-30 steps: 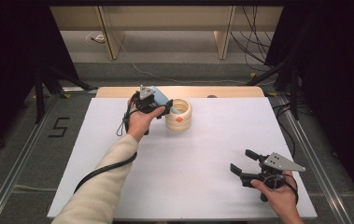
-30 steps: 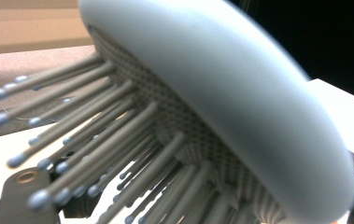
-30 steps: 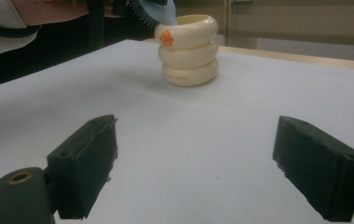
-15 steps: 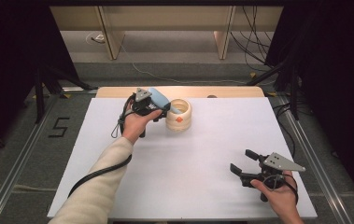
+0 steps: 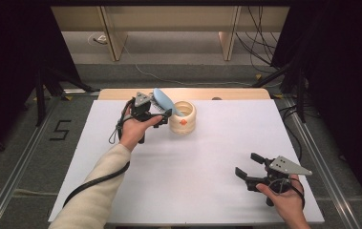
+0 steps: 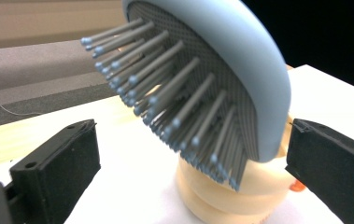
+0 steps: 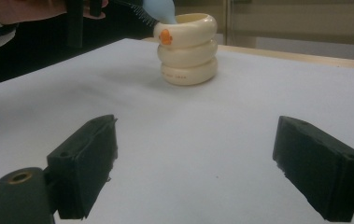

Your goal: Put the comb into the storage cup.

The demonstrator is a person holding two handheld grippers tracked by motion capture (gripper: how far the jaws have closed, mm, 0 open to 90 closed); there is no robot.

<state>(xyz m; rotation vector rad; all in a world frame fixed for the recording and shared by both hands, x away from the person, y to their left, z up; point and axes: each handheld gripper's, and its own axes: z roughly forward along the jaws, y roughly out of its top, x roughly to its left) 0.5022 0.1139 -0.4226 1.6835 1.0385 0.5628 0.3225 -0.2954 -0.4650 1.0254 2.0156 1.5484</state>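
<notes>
Cream ribbed ceramic cup [image 5: 182, 117] stands at 12 o'clock on the white table [image 5: 207, 157]; pale blue plastic hairbrush [image 5: 167, 102] leans in it, bristles toward 9 o'clock; left gripper [image 5: 155, 114] sits just beside the brush, fingers wide apart, gripping nothing; right gripper [image 5: 250, 167] at 5 o'clock, fingers spread, empty.

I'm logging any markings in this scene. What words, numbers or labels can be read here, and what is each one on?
"5": a black numeral on the grey floor left of the table.
Small dark print on the lowest ring of the cream holder that the blue hairbrush leans in: too blurred to read.
Its orange spot carries no letters.
</notes>
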